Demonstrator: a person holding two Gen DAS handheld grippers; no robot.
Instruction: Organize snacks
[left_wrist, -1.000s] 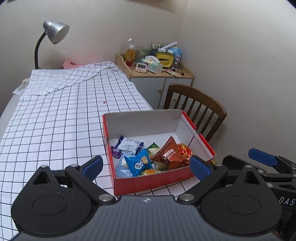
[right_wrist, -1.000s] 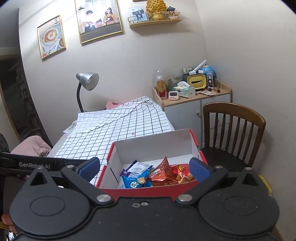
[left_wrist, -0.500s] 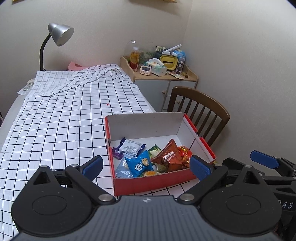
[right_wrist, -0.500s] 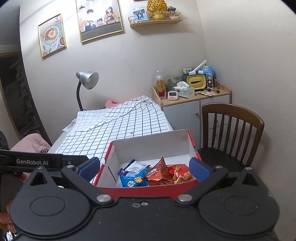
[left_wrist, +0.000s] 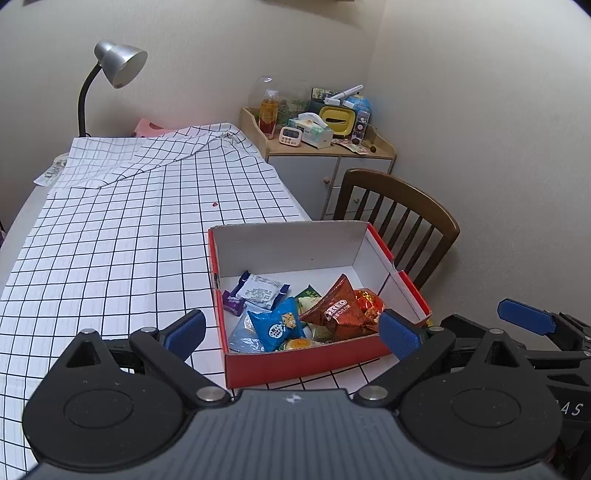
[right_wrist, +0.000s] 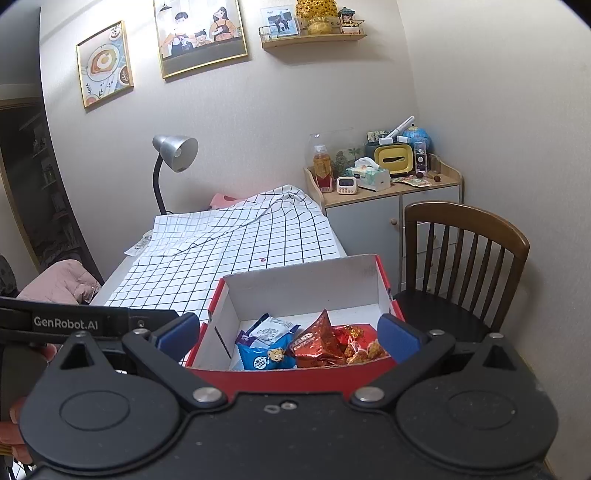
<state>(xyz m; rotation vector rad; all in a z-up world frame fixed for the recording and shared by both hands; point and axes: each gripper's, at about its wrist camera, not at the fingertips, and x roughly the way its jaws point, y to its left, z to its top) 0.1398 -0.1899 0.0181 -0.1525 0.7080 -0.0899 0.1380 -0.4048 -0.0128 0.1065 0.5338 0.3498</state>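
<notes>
L gripper (left_wrist: 291, 330) jaws wide apart, empty, above checked cloth (left_wrist: 110, 251) near front of red box (left_wrist: 306, 363). Box sits on cloth at table's R edge; inside: purple-white pkt (left_wrist: 258, 291), blue cookie pkt (left_wrist: 277, 328), red Oreo pkt (left_wrist: 338, 312). R gripper (right_wrist: 288, 334) also spread wide, holding nothing, just before box

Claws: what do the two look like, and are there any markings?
Both claws, left and right, are matte black with blue pads, silver pivot screws and round black hubs on a ribbed grey body. The left one's side reads "GenRobot.AI" in white in the right wrist view.
</notes>
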